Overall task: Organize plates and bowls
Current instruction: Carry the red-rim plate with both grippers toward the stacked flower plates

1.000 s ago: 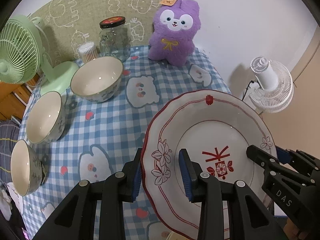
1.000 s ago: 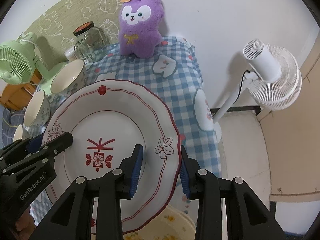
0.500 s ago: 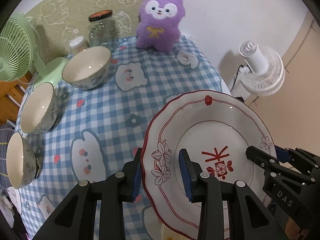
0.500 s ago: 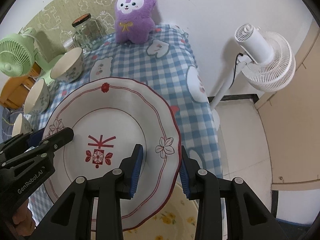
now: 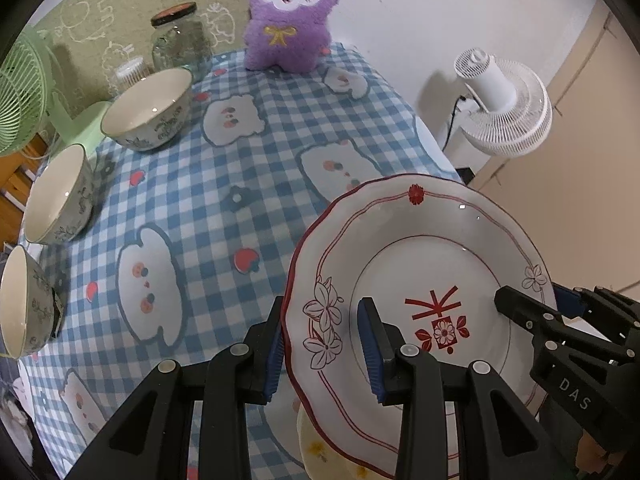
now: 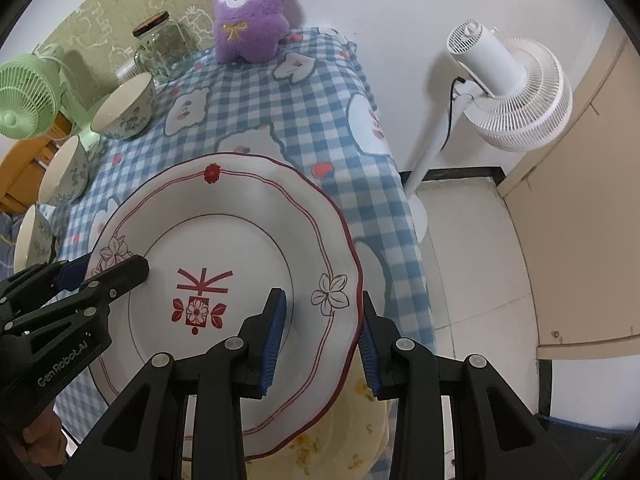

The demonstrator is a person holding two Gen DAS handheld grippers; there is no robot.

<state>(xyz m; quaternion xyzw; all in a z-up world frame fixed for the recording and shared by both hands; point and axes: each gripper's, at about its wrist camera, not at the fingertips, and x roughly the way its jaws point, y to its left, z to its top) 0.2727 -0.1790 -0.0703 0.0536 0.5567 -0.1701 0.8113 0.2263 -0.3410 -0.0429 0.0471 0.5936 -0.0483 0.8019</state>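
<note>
I hold the red-rimmed plate (image 5: pixel 424 276) with both tools. The left hand-held gripper (image 5: pixel 320 344) is closed on the plate's left rim, one pad above and one pad under the edge, and the right hand-held gripper (image 6: pixel 322 336) is closed in the same way on the opposite rim. The plate is in the air, above the near corner of the table (image 5: pixel 224 184), and partly it hangs beyond the table's edge. Directly under it I see a yellow flowered plate (image 6: pixel 360 432); only a part of it shows, so I cannot tell how much space is between the two.

I judge that the step in hand is the stacking: the red-rimmed plate is carried over the yellow one and must be put on it. The three bowls (image 5: pixel 148 110) along the left side of the table are not yet stacked.

The next move asks for both hands to go down together and keep the plate level, with its centre over the lower plate. Only when it rests there should I open both grips, then pull outward to the sides.
</note>
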